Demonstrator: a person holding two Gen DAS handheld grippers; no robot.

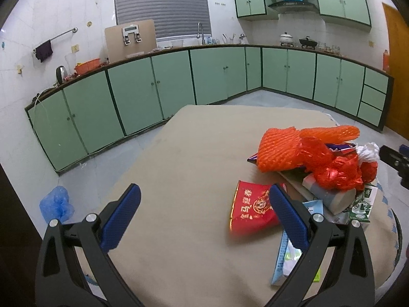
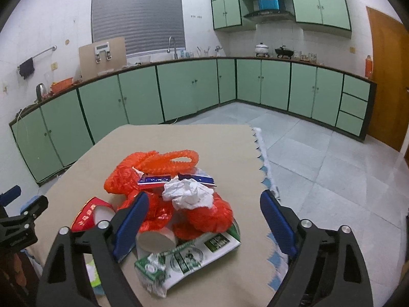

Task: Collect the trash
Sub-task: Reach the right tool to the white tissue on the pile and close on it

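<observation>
Orange foam netting (image 2: 167, 162) and crumpled tissue (image 2: 188, 194) are heaped with wrappers on the tan bench (image 2: 179, 138). Both the left claw (image 1: 204, 216) and right claw (image 2: 204, 221) are held released above it; gathering seems about to begin, so a descent onto one piece is called for.

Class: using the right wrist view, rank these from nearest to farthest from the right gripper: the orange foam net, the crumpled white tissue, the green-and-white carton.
1. Green-and-white carton, just below the right gripper.
2. Crumpled white tissue, atop the pile.
3. Orange foam net, at the pile's far side.
</observation>
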